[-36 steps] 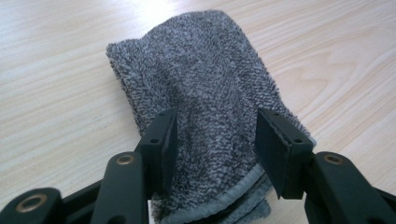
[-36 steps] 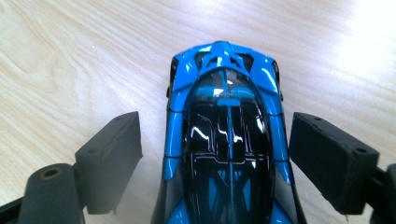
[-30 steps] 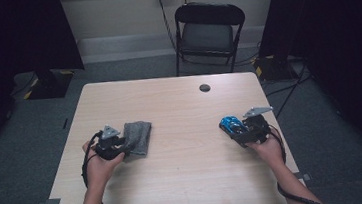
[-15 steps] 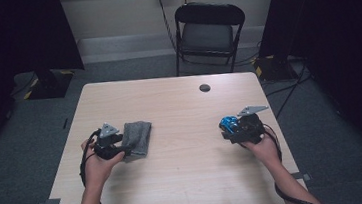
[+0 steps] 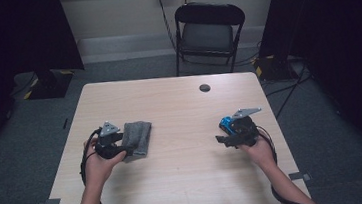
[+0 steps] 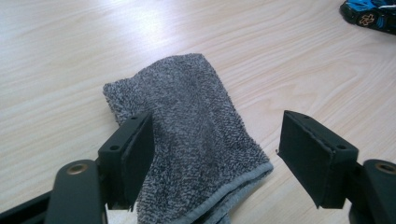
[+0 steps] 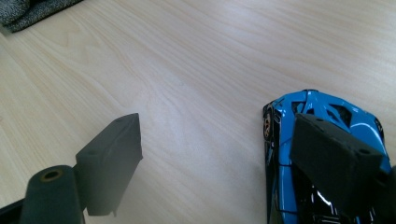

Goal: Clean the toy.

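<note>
Right now the left gripper (image 6: 212, 154) stands with its jaws wide; they have just been opening, and the folded grey towel (image 6: 187, 140) lies between them on the table (image 5: 186, 182), with the left-hand pad resting against the cloth's edge and the other pad clear of it. In the high view this left gripper (image 5: 123, 148) sits at the near end of the towel (image 5: 137, 139). The risk here, as I judge it, is that the touching pad drags the towel as the hand pulls away, undoing the fold or sliding it off its spot; terry cloth snags easily on a rough pad. The right gripper (image 7: 229, 158) is also spread wide and grips nothing. The blue toy car (image 7: 322, 154) lies under and beside its right-hand jaw, not between the two, with its front pointing away from the claw. If the jaws close from this offset, one pad would likely land on the roof or nudge the side, and a wheeled car could roll away across the smooth wood, perhaps toward the table's edge. The right gripper (image 5: 233, 136) would probably need to shift sideways until the car (image 5: 227, 124) is centred before closing.
</note>
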Tool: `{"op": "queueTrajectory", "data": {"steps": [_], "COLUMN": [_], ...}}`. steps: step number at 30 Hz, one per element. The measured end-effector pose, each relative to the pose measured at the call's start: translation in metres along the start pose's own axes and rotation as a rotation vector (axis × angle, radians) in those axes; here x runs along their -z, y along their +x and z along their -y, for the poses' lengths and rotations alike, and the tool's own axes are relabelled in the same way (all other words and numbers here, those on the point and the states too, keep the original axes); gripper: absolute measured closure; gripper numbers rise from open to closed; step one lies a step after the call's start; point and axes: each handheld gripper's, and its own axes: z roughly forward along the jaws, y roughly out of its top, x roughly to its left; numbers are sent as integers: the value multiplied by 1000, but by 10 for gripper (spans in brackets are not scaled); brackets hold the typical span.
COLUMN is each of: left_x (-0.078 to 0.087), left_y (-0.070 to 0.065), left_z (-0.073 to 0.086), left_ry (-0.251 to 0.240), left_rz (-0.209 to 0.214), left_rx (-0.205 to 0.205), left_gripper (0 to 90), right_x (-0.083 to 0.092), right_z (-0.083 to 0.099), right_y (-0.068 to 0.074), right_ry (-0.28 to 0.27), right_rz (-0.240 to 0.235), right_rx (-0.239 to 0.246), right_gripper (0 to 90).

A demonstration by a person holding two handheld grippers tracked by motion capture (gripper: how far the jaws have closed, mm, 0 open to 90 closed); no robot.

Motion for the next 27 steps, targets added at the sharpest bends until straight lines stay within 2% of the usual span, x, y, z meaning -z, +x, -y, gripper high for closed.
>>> {"op": "queueTrajectory", "data": {"steps": [5,7,10,12,13,18,21,27], "left_x": [3,4,5,4,4,0,-2,-7], "left_y": [-6,-9,-15,-19,-21,-29,-35,-46], "left_z": [-6,-9,-13,-14,-15,-16,-18,-19], "left_ry": [-11,-14,-18,-20,-20,-13,-8,-10], "left_rz": [8,17,30,37,43,58,71,114], "left_rx": [-8,-16,-30,-41,-40,-68,-80,-95], "left_gripper": [233,223,220,218,218,221,216,203], "right_x": [-1,-1,-2,-4,-4,-5,-6,-7], "right_z": [-3,-4,-5,-6,-6,-5,-3,-3], "right_y": [7,12,17,19,20,27,31,37], "right_ry": [6,4,-4,2,5,9,9,12], "right_rz": [-37,-26,-25,-26,-41,-49,-77,-101], "right_rx": [16,38,41,50,57,72,90,112], "right_gripper": [168,166,167,159,141,148,148,145]}}
